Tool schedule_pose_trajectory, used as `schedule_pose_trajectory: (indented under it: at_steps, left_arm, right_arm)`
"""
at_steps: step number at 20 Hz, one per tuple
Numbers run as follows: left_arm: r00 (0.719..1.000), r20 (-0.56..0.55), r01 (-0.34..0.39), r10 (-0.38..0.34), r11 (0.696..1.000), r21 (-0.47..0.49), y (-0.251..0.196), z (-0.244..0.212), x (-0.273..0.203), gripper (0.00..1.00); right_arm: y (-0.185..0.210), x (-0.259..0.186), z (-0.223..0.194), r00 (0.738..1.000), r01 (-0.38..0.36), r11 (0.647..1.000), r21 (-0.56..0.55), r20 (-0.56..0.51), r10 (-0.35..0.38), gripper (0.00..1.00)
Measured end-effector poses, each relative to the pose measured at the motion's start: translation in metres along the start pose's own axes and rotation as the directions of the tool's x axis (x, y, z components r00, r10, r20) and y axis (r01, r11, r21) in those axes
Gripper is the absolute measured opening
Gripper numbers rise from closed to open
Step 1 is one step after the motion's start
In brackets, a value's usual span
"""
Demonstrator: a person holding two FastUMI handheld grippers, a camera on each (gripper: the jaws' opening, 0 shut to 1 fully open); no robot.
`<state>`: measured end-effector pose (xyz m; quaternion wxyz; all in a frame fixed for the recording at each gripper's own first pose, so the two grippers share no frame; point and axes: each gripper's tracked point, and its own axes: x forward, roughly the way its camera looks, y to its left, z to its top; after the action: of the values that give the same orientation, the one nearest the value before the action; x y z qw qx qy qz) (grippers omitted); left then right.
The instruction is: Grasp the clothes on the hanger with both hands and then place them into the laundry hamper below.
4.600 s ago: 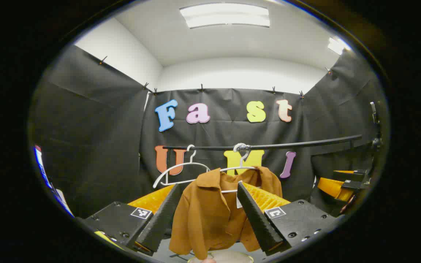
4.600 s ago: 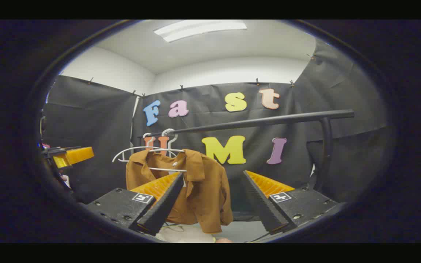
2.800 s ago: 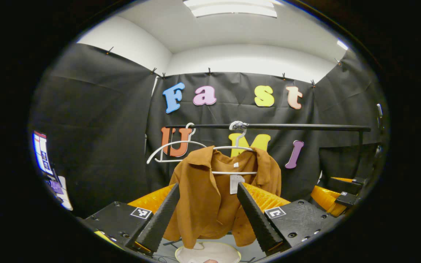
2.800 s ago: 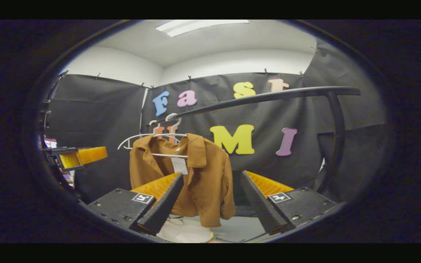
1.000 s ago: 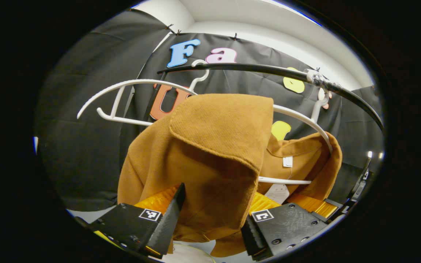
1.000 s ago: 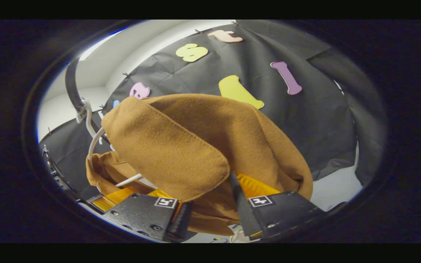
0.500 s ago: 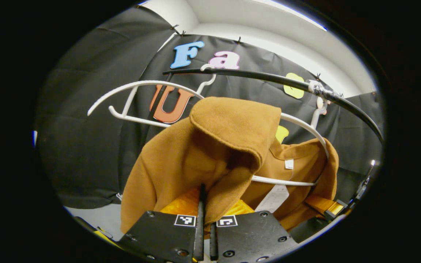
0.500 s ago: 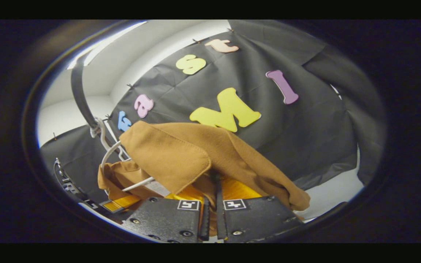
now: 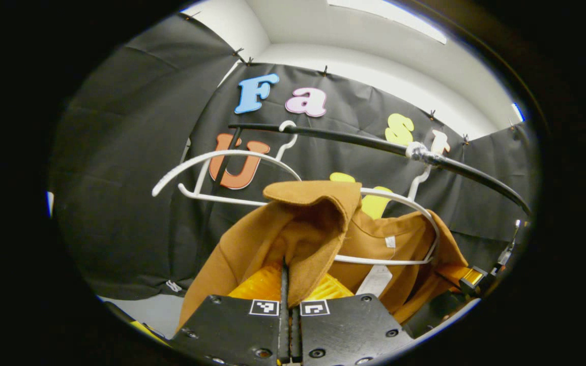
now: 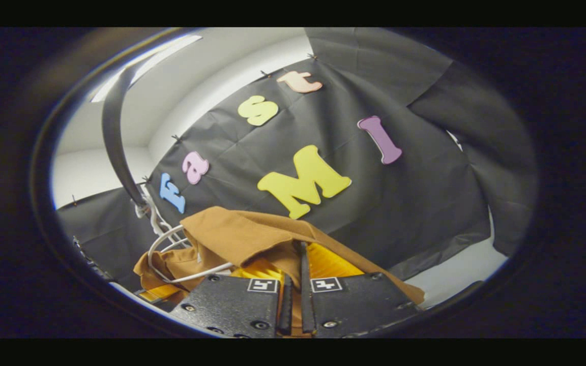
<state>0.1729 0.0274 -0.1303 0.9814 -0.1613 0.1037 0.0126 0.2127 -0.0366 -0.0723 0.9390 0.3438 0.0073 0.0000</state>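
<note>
A brown collared shirt [image 9: 318,223] hangs on a white hanger [image 9: 410,203] hooked over a black rail [image 9: 354,141]. My left gripper [image 9: 286,269] is shut on the shirt's near shoulder, just below its collar flap. In the right gripper view, the same brown shirt [image 10: 242,234] drapes over my right gripper [image 10: 298,254], which is shut on a fold of the other shoulder. The white hanger [image 10: 171,244] loops out at the left there. At the far right of the left gripper view, the right gripper [image 9: 468,277] pinches the shirt's other side. The hamper is hidden.
A second, bare white hanger [image 9: 206,168] hangs on the rail to the left of the shirt. The black rail [image 10: 115,137] curves up the left side of the right gripper view. A pale floor [image 10: 456,274] lies below the black cloth wall.
Both grippers came up to the shirt and shut on its shoulders about half a second ago. Since then the shirt has been drawn lower and the collar sags off the hanger.
</note>
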Motion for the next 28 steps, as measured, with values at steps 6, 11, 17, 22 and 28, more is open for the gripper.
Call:
schedule_pose_trajectory:
  at_steps: [6, 11, 17, 22, 28]
  left_arm:
    - [0.999, 0.046, -0.012, 0.012, 1.0, -0.001, 0.008, 0.03, -0.007, 0.01]
    - [0.997, 0.069, -0.02, 0.018, 1.0, 0.024, 0.017, 0.059, -0.002, 0.01]
    - [0.999, 0.047, -0.024, 0.023, 1.0, 0.008, 0.03, 0.066, 0.011, 0.01]
    - [0.999, 0.044, -0.005, 0.004, 1.0, 0.015, 0.038, 0.072, 0.022, 0.01]
    - [1.0, 0.008, 0.011, -0.011, 0.999, -0.045, 0.057, 0.063, 0.036, 0.01]
  right_arm:
    - [-0.001, 0.019, 0.01, 1.0, -0.015, 0.995, 0.102, 0.001, 0.015, 0.07]
    - [-0.006, 0.03, 0.036, 0.999, 0.0, 0.994, 0.106, 0.038, -0.004, 0.06]
    - [-0.005, 0.048, 0.04, 1.0, -0.002, 0.993, 0.114, 0.027, -0.001, 0.08]
    - [-0.01, 0.063, 0.037, 1.0, 0.009, 0.992, 0.125, 0.001, -0.009, 0.07]
    - [-0.032, 0.074, 0.026, 0.999, 0.024, 0.981, 0.192, -0.045, -0.016, 0.05]
